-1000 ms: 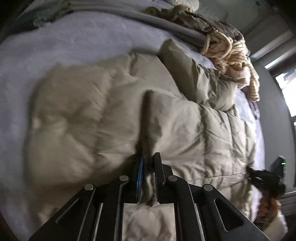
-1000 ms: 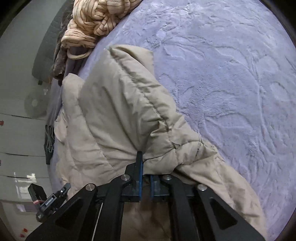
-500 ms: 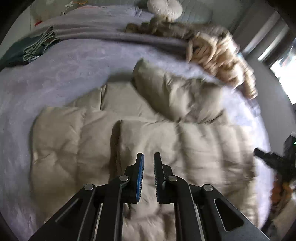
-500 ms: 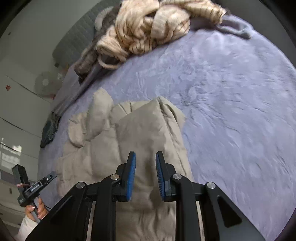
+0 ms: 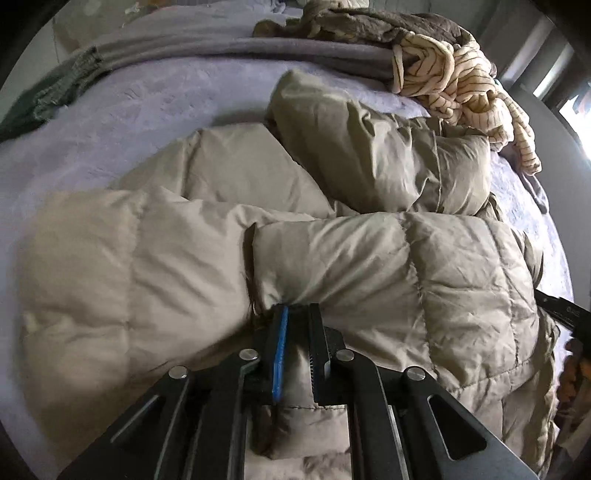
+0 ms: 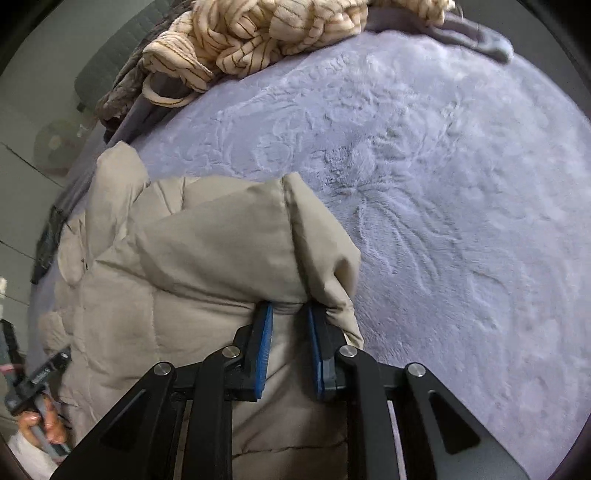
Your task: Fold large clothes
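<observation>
One job on the bed, listed big to small:
bed cover [image 6: 461,206]: lilac plush, soft and grippy-looking. It carries everything and probably drags on fabric slid across it.
puffer jacket [image 5: 369,273]: beige and quilted, lying spread across the near half of the bed. One sleeve or panel is bunched up at the far side. I judge it bulky but light, springy and full of air. The shell looks slick, so folds will likely puff back open and slide.
clothes heap [image 6: 258,33]: striped cream knit and darker pieces at the far edge, well apart from the jacket's near hem.
left gripper [image 5: 295,314]: jaws nearly closed, pinching a fold of the jacket at the edge where two panels meet.
right gripper [image 6: 288,312]: jaws partly apart with a ridge of jacket fabric between the pads. They have just been opening a little, and whether the pads really bite I cannot tell.
hold points: take stitched seams or the hem, not the fat of a baffle, since filling squirms out of a pinch.
handling: lift both corners together, lay over, then press the air out.
</observation>
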Motion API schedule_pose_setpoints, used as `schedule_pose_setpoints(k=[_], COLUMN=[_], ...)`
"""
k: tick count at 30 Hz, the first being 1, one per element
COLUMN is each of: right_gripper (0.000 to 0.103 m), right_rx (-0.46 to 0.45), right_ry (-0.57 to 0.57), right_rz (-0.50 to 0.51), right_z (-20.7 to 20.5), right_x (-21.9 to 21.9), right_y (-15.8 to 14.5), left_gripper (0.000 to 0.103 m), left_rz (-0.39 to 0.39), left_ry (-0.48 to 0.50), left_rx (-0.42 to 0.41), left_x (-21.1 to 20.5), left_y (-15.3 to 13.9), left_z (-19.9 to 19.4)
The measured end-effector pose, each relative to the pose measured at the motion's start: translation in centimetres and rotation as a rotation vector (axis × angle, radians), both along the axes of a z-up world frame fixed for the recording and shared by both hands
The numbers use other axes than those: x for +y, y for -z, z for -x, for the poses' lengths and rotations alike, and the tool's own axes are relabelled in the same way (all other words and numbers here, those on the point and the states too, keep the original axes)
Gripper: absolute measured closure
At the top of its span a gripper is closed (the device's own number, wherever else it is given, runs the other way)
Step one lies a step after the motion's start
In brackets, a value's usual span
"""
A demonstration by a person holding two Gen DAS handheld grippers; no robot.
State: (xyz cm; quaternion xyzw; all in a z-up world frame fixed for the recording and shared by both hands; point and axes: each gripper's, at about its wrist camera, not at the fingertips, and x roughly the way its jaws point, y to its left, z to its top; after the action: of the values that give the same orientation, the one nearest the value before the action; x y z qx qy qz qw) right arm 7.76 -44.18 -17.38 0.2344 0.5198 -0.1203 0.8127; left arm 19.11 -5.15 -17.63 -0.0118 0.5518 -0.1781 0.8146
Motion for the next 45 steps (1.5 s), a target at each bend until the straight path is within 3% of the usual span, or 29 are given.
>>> schedule_pose_setpoints(k=[6, 9, 12, 15, 19, 23, 27, 33, 34, 35, 36, 38, 40, 45], right_gripper=[0.076, 0.072, 0.070, 0.060, 0.056, 0.056, 0.046, 0.044, 0.042, 0.041, 0.040, 0.039, 0.038, 0.022], right_rx=[0.019, 0.014, 0.041, 0.071, 0.094, 0.091, 0.093, 0.122, 0.126, 0.131, 0.134, 0.136, 0.138, 0.135], right_ry=[-0.081, -0.075, -0.075, -0.070, -0.026, -0.016, -0.002, -0.012, -0.017, -0.022, -0.027, -0.035, -0.044, -0.077], right_rz=[0.208, 0.229, 0.206, 0.191, 0.118, 0.100, 0.018, -0.058, -0.065, -0.068, -0.071, -0.080, -0.087, -0.098], right_z=[3.4, 5.8, 6.9, 7.2, 7.3, 8.7, 10.9, 13.6, 13.9, 14.1, 14.4, 14.8, 15.2, 16.0], right_x=[2.8, 3.0, 3.0, 2.9, 1.8, 1.9, 2.3, 4.2, 4.5, 4.7, 5.0, 5.2, 5.7, 6.8], right_y=[-3.2, -4.0, -3.4, -1.8, -1.2, -3.5, -5.4, -7.0, -7.2, -7.4, -7.7, -8.2, -8.8, -9.9], left_gripper=[0.091, 0.091, 0.091, 0.091, 0.091, 0.091, 0.090, 0.090, 0.088, 0.051, 0.000, 0.001, 0.001, 0.001], left_rz=[-0.017, -0.031, -0.112, -0.122, -0.163, -0.175, -0.182, -0.191, -0.192, -0.196, -0.203, -0.218, -0.225, -0.218], left_ry=[-0.013, -0.002, -0.002, -0.004, -0.026, -0.044, -0.061, -0.098, -0.102, -0.109, -0.119, -0.160, -0.159, -0.188], left_rx=[-0.040, -0.027, 0.002, -0.001, 0.005, 0.009, 0.032, 0.064, 0.068, 0.075, 0.080, 0.035, 0.049, 0.074], left_x=[2.1, 2.5, 2.1, 2.1, 1.6, 2.1, 2.3, 3.3, 3.5, 3.7, 3.8, 4.4, 4.7, 5.6], left_y=[-2.7, -2.4, -0.3, 0.7, -0.8, -2.8, -4.7, -6.5, -6.7, -6.9, -7.2, -8.3, -8.8, -10.0], left_z=[3.1, 4.4, 4.8, 5.1, 5.6, 7.1, 9.5, 12.6, 13.0, 13.5, 13.9, 14.9, 15.7, 18.2])
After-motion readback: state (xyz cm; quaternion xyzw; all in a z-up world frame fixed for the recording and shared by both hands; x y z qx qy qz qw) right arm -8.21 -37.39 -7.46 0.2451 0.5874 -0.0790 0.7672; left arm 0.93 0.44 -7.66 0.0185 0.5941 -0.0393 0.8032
